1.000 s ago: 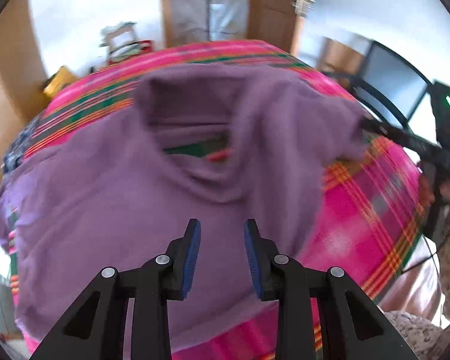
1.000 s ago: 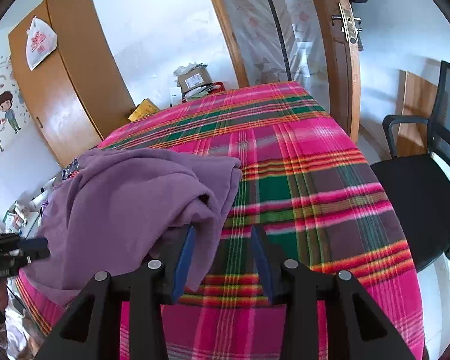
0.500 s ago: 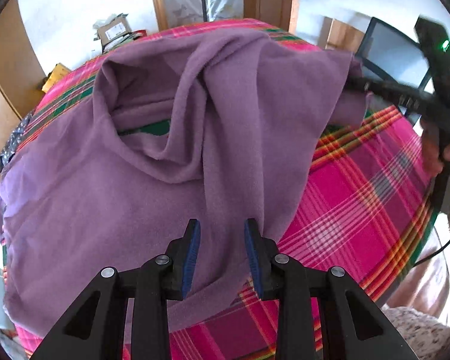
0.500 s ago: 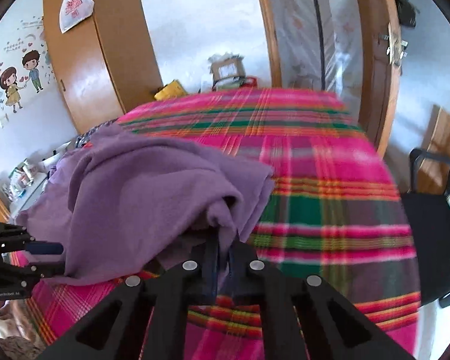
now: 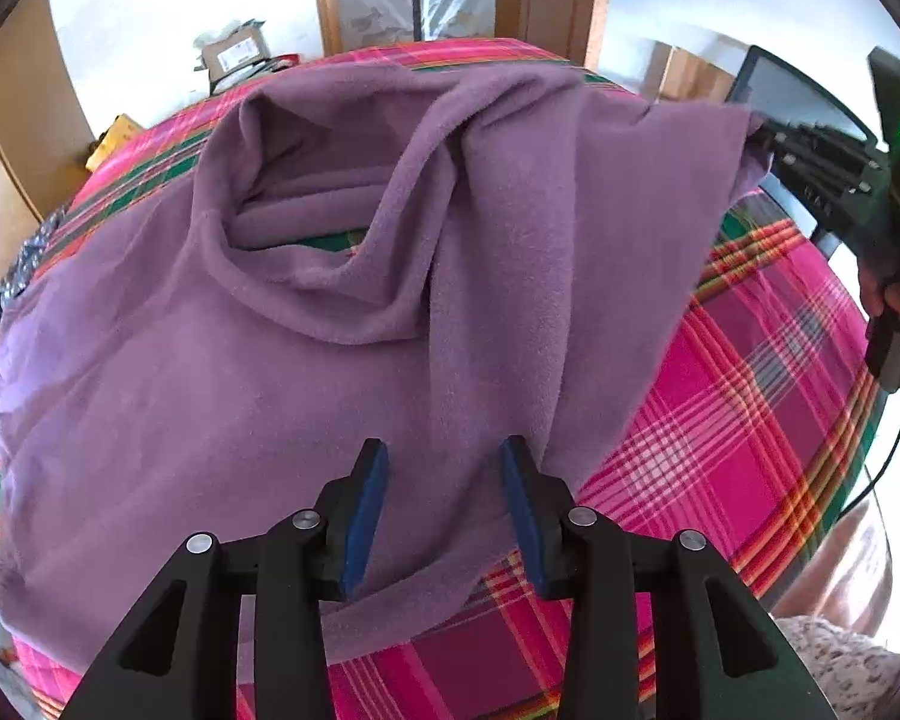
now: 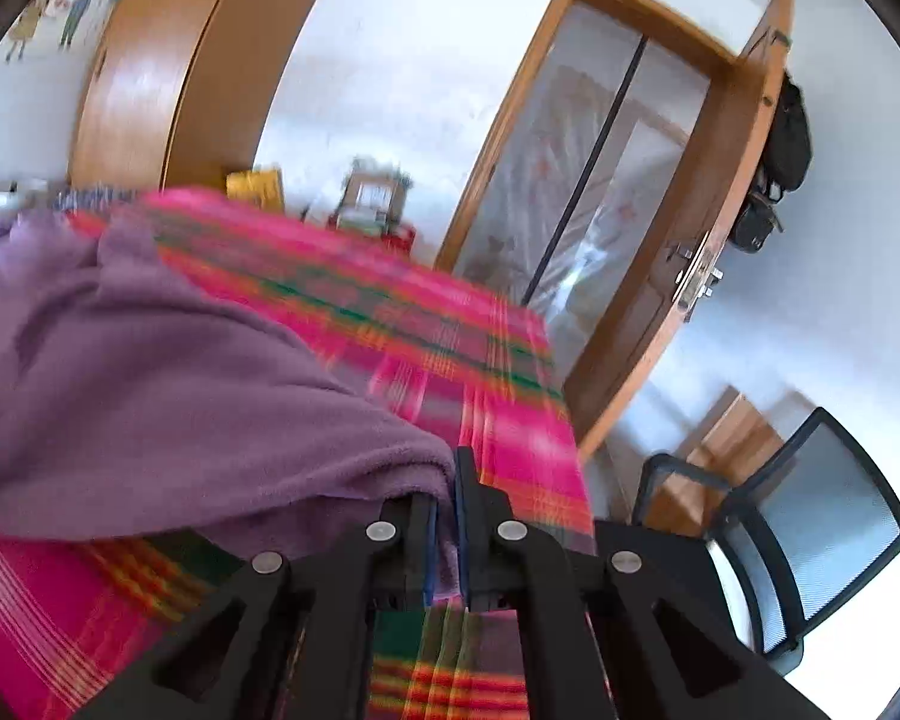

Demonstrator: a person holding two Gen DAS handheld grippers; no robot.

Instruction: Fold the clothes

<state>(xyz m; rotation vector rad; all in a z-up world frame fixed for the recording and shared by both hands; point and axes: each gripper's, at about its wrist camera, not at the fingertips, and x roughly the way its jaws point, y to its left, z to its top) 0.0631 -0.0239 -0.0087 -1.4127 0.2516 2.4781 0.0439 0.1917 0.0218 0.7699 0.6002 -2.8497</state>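
Bright daylight, fisheye-bent edges, dark corners, motion blur in right view

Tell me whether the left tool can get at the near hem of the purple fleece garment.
Probably yes. The left tool hangs open just above the purple fleece garment, its hem spread flat on the pink plaid cloth below the fingers, with nothing between.

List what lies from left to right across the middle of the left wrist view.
Wooden wardrobe → purple fleece garment → pink plaid bedspread → right gripper, shut on the garment's edge.
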